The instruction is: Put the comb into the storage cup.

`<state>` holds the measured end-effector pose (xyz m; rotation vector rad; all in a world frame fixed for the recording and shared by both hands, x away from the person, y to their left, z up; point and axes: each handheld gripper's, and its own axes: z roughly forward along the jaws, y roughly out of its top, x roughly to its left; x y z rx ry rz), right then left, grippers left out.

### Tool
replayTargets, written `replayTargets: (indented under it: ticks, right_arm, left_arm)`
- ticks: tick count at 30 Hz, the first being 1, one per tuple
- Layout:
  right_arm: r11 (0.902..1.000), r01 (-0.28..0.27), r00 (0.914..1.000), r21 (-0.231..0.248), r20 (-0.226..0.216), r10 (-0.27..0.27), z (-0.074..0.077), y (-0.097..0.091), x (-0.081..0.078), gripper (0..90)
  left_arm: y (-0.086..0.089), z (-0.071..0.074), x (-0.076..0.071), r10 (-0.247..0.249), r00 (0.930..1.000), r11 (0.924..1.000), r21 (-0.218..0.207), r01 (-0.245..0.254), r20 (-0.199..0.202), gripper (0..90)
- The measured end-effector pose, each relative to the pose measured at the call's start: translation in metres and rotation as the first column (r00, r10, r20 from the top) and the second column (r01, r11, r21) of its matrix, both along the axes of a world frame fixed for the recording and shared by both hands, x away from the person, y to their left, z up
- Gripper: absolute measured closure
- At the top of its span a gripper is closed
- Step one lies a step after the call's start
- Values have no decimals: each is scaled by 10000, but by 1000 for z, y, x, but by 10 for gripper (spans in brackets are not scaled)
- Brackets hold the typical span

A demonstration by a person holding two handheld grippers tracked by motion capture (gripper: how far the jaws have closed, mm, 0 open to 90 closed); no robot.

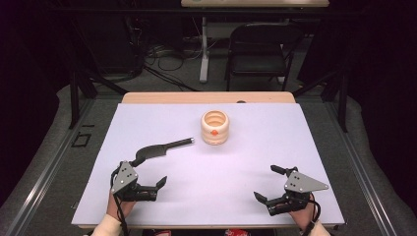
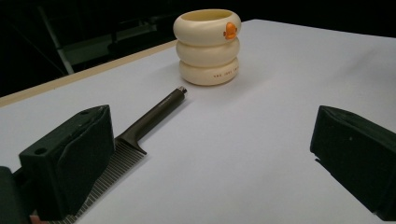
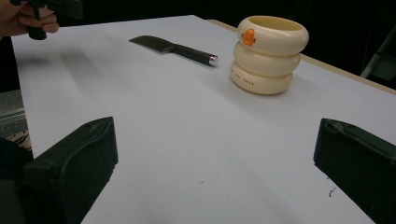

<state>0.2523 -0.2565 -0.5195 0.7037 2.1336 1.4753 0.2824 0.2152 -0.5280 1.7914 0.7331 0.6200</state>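
A dark comb (image 1: 161,148) lies flat on the white table (image 1: 246,172) just ahead of the left gripper (image 1: 150,182), left of a cream cup (image 1: 215,127). Both grippers, the right (image 1: 270,184) too, stand wide apart, holding nothing. The comb looks light, stiff and thin; its round handle (image 2: 156,113) seems the best grip.

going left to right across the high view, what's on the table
left gripper → comb → cream ringed cup → right gripper

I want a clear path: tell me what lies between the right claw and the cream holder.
Nothing: in the right gripper view, bare white table runs from the open right claw to the cream holder.
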Motion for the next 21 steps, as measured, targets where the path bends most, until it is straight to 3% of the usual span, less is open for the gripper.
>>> replayTargets:
  ticks: [21]
  right_arm:
    - [10000, -9, 10000, -32, -42, 9, 0, 1, 1, 0]
  left_arm:
    - [-18, 5, 28, -43, 9993, 9999, 132, 47, -360, 2]
